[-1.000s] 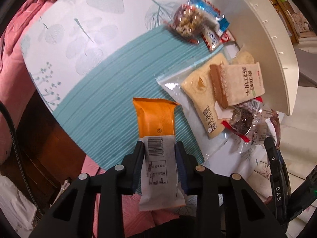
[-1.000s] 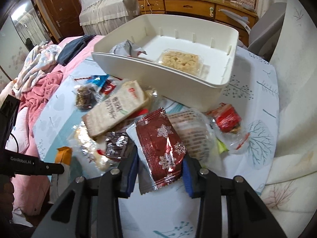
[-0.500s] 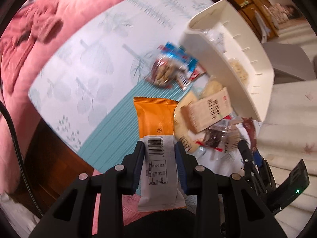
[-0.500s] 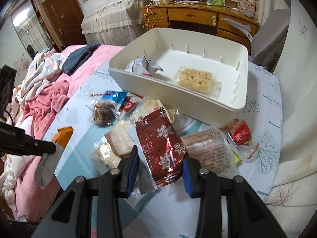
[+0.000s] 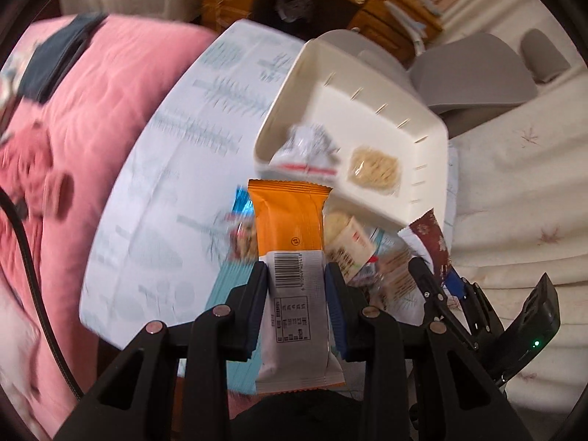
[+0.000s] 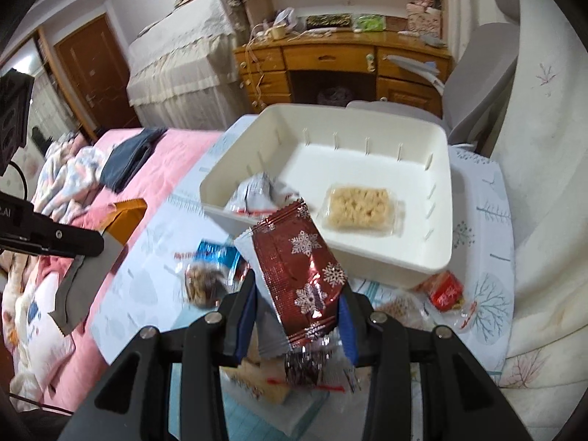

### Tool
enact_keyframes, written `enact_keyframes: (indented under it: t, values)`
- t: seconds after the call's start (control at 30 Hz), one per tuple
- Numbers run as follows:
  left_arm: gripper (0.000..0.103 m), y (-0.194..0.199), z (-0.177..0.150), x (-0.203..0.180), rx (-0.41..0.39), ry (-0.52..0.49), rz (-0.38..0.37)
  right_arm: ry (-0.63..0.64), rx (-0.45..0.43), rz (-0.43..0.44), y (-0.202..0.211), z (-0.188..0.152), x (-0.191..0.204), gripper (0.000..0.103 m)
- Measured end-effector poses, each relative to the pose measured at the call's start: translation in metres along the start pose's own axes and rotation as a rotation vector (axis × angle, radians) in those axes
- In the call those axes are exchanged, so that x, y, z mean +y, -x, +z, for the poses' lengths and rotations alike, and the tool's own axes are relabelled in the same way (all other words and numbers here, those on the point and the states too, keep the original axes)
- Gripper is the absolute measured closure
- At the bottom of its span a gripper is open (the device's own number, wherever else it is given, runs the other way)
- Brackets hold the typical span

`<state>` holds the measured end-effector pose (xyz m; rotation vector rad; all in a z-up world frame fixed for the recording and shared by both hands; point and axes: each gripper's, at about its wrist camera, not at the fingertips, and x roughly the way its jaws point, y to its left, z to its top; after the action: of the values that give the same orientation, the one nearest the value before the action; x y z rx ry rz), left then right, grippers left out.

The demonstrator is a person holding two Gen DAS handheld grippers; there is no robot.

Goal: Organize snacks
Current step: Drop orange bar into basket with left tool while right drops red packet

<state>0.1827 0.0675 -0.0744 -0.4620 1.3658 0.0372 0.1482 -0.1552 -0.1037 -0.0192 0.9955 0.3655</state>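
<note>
My left gripper (image 5: 296, 275) is shut on an orange and grey snack packet (image 5: 290, 220), held high above the table. That same packet (image 6: 121, 215) and the left gripper (image 6: 55, 237) show at the left of the right wrist view. My right gripper (image 6: 297, 303) is shut on a dark red packet with white snowflakes (image 6: 301, 264), seen from the side as the red packet (image 5: 430, 235) in the left wrist view. The white bin (image 6: 437, 250) stands ahead with a clear tray of pale biscuits (image 6: 362, 207) and a grey wrapper (image 6: 257, 193) inside. The bin (image 5: 294, 81) lies beyond the orange packet.
Loose snacks lie on the leaf-print tablecloth (image 6: 154, 257): a blue packet (image 6: 217, 251), a nut pack (image 6: 200, 283), a red packet (image 6: 444, 290). A pink bed (image 5: 95, 103) is left of the table. A grey chair (image 5: 477, 73) and wooden desk (image 6: 330, 58) stand behind.
Both grippers rose with their packets. The left one climbed most and swung so the bin's inside now shows. The table and snacks look smaller below.
</note>
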Motion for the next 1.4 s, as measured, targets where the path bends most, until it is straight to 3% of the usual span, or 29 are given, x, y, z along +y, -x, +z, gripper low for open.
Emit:
enact_keyframes:
  t: [0.27,0.47,0.9,1.0,1.1,1.17,1.4]
  values:
    - [0.073,0.002,0.056,-0.02,-0.036,-0.111,-0.041,-0.068,-0.064,-0.086,-0.001,0.028,-0.007,0.064]
    - [0.073,-0.008,0.087,-0.033,-0.071,-0.164,-0.15,-0.117,-0.089,-0.149,-0.01,0.044,-0.02,0.064]
    - [0.072,-0.071,0.137,-0.058,-0.063,-0.239,-0.268,-0.191,-0.085,-0.237,-0.041,0.058,-0.04,0.063]
    - [0.071,-0.081,0.141,-0.064,-0.046,-0.258,-0.268,-0.209,-0.081,-0.242,-0.045,0.059,-0.043,0.06]
    - [0.07,-0.091,0.143,-0.068,-0.017,-0.279,-0.249,-0.227,-0.051,-0.25,-0.051,0.058,-0.046,0.046]
    - [0.067,-0.093,0.143,-0.068,-0.005,-0.288,-0.238,-0.234,-0.045,-0.247,-0.051,0.056,-0.046,0.042]
    - [0.06,-0.095,0.131,-0.068,0.017,-0.296,-0.216,-0.259,-0.033,-0.248,-0.042,0.05,-0.05,0.038]
